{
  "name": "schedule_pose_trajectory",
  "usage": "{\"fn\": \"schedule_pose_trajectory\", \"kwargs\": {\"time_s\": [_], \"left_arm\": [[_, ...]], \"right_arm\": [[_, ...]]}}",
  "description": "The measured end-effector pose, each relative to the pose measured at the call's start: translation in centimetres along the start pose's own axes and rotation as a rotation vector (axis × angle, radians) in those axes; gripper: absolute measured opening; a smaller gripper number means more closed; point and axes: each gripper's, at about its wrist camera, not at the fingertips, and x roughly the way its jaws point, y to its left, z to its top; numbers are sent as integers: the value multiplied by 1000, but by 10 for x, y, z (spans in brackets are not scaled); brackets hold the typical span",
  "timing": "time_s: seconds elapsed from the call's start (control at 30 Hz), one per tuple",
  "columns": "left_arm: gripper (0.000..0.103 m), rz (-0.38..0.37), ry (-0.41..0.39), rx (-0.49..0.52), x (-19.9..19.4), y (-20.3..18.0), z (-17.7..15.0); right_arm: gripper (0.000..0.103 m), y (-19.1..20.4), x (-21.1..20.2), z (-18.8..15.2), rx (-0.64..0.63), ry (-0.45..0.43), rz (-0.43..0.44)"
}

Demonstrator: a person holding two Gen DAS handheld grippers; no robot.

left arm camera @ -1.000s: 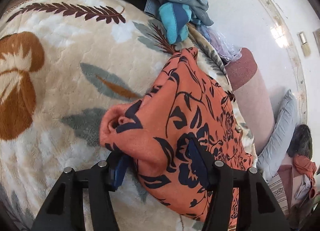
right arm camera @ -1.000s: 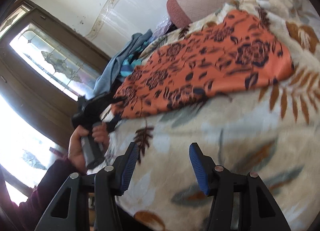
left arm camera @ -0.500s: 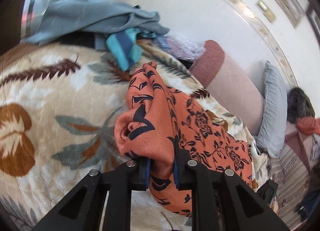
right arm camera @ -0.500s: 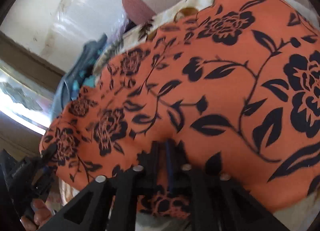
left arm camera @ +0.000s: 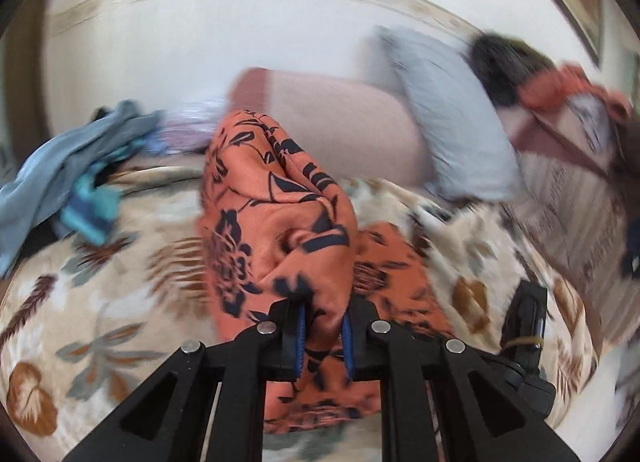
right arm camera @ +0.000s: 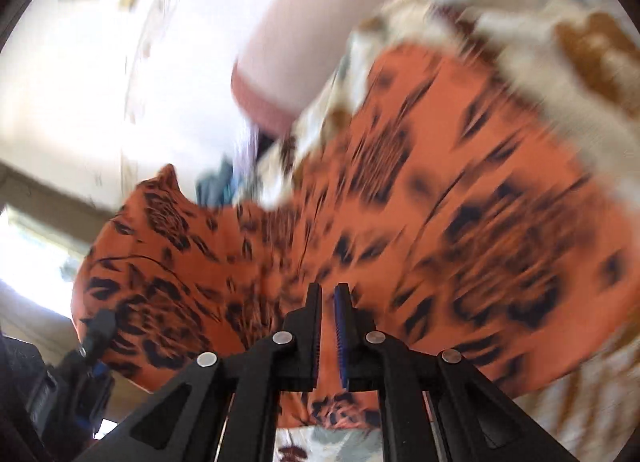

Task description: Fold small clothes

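Observation:
An orange garment with a dark floral print (left arm camera: pixel 276 221) lies partly on a cream leaf-patterned blanket (left arm camera: pixel 100 302). My left gripper (left arm camera: pixel 322 326) is shut on a bunched edge of it and holds that edge raised above the blanket. In the right wrist view the same garment (right arm camera: pixel 460 221) spreads wide and is motion-blurred. My right gripper (right arm camera: pixel 328 318) is shut on its near edge. The right gripper also shows in the left wrist view (left arm camera: pixel 524 326) at lower right, and the left gripper shows in the right wrist view (right arm camera: pixel 92 346) at lower left.
A pile of blue and teal clothes (left arm camera: pixel 76 173) lies at the blanket's left. A pink bolster (left arm camera: pixel 344 121) and a grey pillow (left arm camera: pixel 452 113) stand behind the garment. More dark and red clothes (left arm camera: pixel 532 73) sit at the far right.
Both grippers closed on the orange garment's edge, then lifted it. Both views have swung and are blurred with motion now.

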Motion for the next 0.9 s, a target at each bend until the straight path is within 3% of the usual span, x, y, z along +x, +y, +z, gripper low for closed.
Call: {"fn": "schedule_pose_trajectory", "kwargs": {"time_s": [0.1,0.17,0.23,0.3,0.37,0.43,0.47,0.53,0.63,0.83,0.87,0.9], "left_arm": [[16,-55,86,70,39,-55,-6],[19,-113,134,33,55,-66,-11],[27,-184,127,-19,52,-61,-17],[52,-167,72,-24,36,-50,-21],[63,-99,25,-36,22,-33,-25],[63,-31,37,-60,19,-8,-29],[63,3,62,-79,22,5,-33],[63,52,120,-123,30,31,-42],[63,88,184,-154,47,51,-57],[63,98,240,-173,64,54,-74],[63,100,245,-170,66,53,-73],[63,100,244,-166,65,51,-72]], "right_arm": [[10,-34,-27,19,68,-58,1],[10,-57,-40,28,120,-59,30],[10,-82,-55,34,150,-58,28],[10,-101,-73,37,160,-54,33],[11,-109,-86,41,134,-67,28],[15,-108,-90,46,114,-57,72],[26,-103,-89,50,103,-37,93],[80,-90,-84,57,79,-1,139],[81,-69,-66,66,51,61,173],[78,-53,-1,68,23,278,60],[69,-48,6,65,-5,311,19],[42,-42,4,61,-52,316,-29]]}}
